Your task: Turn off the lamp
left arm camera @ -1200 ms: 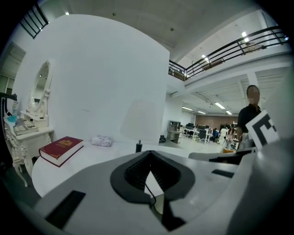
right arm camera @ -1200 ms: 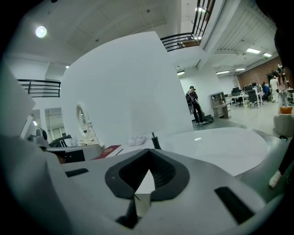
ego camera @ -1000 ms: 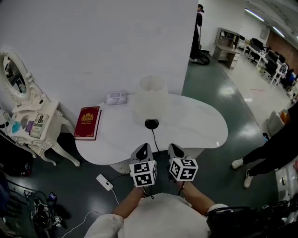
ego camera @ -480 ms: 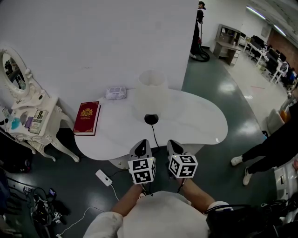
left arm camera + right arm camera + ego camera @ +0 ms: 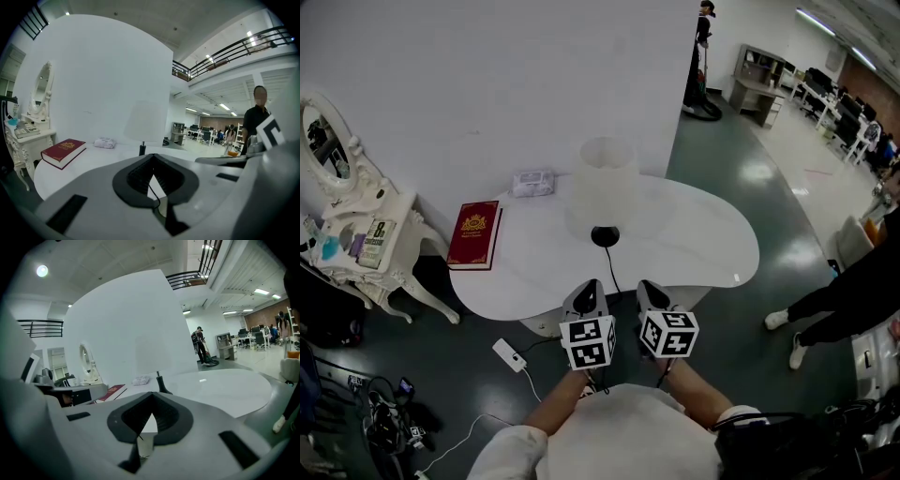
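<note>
From the head view, the lamp (image 5: 604, 187) hides its own stem under the shade, and only the dark base (image 5: 605, 236) shows. Its cord (image 5: 611, 272) runs to the near edge of the table (image 5: 712, 253) and is lost between the left gripper (image 5: 586, 298) and right gripper (image 5: 652, 298). The cover print on the red book (image 5: 475, 234) is too small to read, and the pale pack (image 5: 532, 183) by the far edge is too small to tell. The picture's right edge cuts off a person (image 5: 848, 305).

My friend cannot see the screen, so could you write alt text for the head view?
Seen from above, a person holds a left hand-held gripper and a right hand-held gripper, both shut, at the near edge of a white table. On it are a white-shaded lamp, a red book and a small white packet near the wall.
</note>
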Tool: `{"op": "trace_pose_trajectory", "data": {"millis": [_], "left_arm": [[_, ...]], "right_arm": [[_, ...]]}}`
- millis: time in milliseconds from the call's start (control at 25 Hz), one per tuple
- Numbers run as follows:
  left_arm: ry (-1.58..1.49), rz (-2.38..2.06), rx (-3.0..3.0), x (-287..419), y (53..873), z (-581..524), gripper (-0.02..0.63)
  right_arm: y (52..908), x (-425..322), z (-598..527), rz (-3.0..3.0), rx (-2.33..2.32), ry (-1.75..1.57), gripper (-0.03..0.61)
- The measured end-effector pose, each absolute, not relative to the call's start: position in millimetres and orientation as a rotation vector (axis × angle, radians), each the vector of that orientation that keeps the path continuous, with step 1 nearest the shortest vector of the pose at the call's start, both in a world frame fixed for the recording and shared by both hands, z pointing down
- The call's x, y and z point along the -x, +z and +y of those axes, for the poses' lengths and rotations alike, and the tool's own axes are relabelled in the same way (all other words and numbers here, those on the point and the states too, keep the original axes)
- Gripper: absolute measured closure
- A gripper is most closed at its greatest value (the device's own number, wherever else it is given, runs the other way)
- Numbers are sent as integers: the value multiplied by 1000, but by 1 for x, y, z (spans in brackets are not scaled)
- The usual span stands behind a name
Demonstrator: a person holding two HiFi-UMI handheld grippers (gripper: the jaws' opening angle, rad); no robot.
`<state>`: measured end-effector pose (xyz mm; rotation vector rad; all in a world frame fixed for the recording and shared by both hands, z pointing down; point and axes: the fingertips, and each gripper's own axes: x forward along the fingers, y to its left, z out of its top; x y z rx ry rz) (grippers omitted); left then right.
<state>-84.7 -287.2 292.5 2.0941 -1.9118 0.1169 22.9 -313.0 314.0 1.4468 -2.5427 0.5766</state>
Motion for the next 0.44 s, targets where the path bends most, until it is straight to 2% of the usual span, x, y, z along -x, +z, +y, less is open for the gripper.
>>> {"op": "trace_pose_trajectory", "data": {"millis": [440], "left_arm": [[122,-1905,-2097,87,297,-292,604]], "right_arm": [[318,-23,-318,-2532,-1460,583,580]]}}
